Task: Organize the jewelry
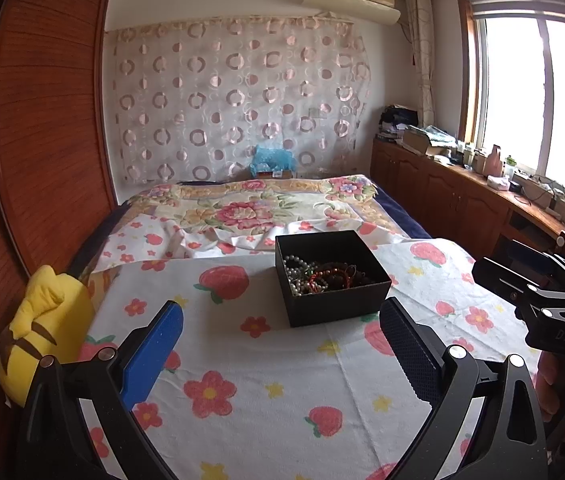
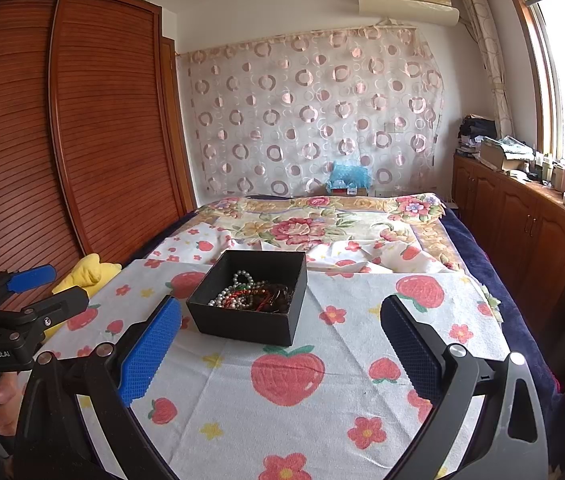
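centrally, square matte black box (image 1: 332, 278) cradles tangled beaded jewelry (image 1: 318, 276).

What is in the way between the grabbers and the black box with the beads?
Nothing visible. Only flat strawberry cloth lies between the open right gripper and the black box, and between the open left gripper and it. The jewelry sits uncovered inside.

A bed (image 1: 414, 224) covered by a strawberry-print cloth (image 1: 266, 380) carries an open black box (image 1: 338, 304) of jewelry (image 1: 318, 276); a yellow plush toy (image 1: 42, 328) lies at its edge.
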Demonstrator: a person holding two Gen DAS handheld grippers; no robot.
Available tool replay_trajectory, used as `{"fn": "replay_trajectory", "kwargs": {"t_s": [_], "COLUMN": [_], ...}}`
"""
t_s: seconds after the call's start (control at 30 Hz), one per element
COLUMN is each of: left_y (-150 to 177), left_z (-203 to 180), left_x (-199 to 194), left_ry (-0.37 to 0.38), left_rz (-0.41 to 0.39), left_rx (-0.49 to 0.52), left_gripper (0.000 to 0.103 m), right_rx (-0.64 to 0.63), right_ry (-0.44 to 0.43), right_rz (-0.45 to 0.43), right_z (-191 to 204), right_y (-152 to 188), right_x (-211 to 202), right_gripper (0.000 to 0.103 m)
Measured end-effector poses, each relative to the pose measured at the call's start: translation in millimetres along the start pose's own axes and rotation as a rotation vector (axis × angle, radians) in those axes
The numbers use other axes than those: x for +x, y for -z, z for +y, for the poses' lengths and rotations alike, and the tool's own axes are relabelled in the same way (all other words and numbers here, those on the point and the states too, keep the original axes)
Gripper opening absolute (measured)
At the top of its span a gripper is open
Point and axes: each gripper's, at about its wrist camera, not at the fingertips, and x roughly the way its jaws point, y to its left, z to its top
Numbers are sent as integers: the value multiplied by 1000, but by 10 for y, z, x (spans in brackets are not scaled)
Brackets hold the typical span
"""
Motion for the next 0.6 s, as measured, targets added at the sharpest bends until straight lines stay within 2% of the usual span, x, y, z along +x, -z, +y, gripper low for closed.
{"fn": "replay_trajectory", "kwargs": {"t_s": [0.6], "left_y": [-1], "left_z": [-20], "left_x": [-18], "left_ry": [1], "left_rz": [-6], "left_rx": [1], "left_gripper": [95], "right_rx": [1], "right_ry": [0], "right_rz": [1], "right_z": [4], "right_y": [-10], "right_x": [2], "right_gripper": [100]}}
